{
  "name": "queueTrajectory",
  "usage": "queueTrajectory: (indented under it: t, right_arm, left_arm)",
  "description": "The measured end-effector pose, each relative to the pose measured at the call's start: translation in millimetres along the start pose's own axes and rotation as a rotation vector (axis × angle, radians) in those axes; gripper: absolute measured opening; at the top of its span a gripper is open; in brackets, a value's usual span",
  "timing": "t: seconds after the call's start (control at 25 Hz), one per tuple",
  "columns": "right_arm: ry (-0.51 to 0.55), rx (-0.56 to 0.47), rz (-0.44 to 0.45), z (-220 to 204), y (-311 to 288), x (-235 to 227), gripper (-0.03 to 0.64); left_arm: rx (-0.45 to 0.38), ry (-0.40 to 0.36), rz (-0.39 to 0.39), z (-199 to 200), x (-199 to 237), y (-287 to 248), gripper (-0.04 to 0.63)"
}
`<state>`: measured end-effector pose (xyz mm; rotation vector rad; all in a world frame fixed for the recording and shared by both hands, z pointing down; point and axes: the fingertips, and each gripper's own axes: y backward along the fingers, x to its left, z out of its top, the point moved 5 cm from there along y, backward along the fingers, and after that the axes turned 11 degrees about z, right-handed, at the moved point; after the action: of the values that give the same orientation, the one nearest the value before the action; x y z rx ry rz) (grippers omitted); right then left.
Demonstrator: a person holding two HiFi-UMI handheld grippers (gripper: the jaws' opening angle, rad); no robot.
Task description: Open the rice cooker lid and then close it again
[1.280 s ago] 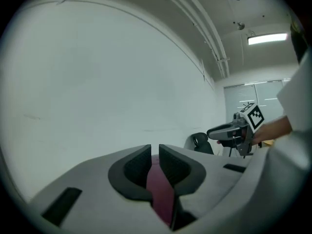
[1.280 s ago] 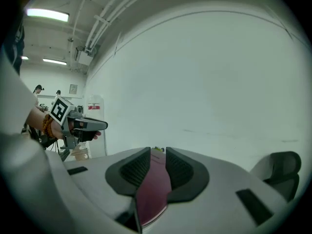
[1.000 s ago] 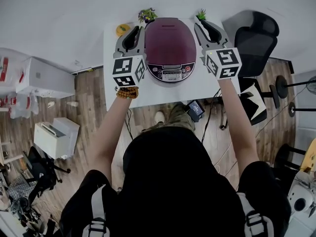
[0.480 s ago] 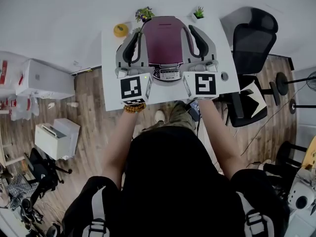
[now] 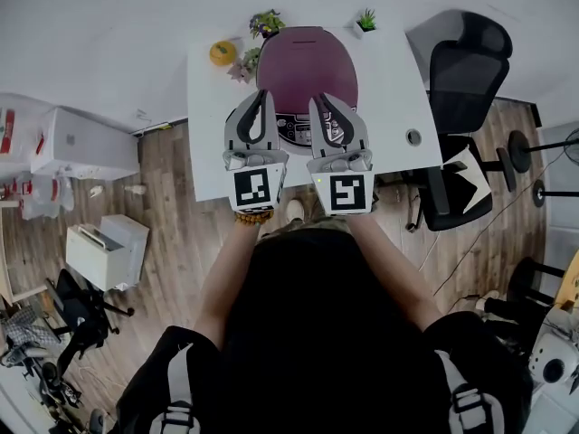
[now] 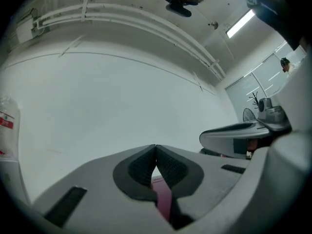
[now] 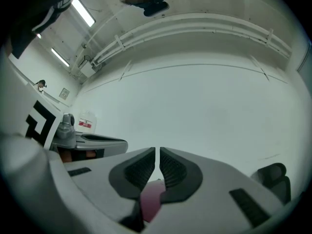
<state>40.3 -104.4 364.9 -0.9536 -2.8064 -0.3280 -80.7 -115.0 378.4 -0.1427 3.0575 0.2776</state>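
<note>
The rounded rice cooker (image 5: 303, 70) with the glossy maroon lid (image 5: 306, 57) stands at the middle of the far edge of the white table (image 5: 393, 98), and that lid lies down on it. You hold both grippers side by side over the cooker's front, either side of its grey control panel (image 5: 297, 132).

Your left gripper (image 6: 155, 147) is fully closed, its pads meeting at the tips with nothing between them. Your right gripper (image 7: 157, 150) has just been closing. A thin slit remains between its pads, with nothing in it. Only the maroon of the lid shows below each pair of jaws.

With the lid down and empty jaws at its front, I judge you are working the latch, either about to spring the lid or pressing it home. These views do not settle which. To open it, you need a closed tip pressed squarely on the release, then room for the lid to swing up. To close it, you need a firm push down near the front edge.

The cooker's inside is hidden under the lid. At the far edge, right of the cooker, a small white pot (image 5: 365, 29) holds a green plant. Left of the cooker stands a small flowering plant (image 5: 265, 25) whose pot I cannot make out. A round yellow object (image 5: 222, 52) sits near the far left corner, too small to identify.
</note>
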Motion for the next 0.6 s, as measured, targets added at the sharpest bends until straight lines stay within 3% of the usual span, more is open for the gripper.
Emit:
queueTrajectory:
  t: [0.32, 0.6]
  right_arm:
    - [-0.143, 0.118, 0.031, -37.0, 17.1, 25.3, 0.034]
    - [-0.171, 0.191, 0.060, -61.7, 23.2, 39.8, 0.034]
  left_arm:
    - [-0.008, 0.018, 0.001, -18.5, -6.7, 20.0, 0.026]
    - [0.054, -0.029, -0.017, -43.1, -5.3, 31.6, 0.026]
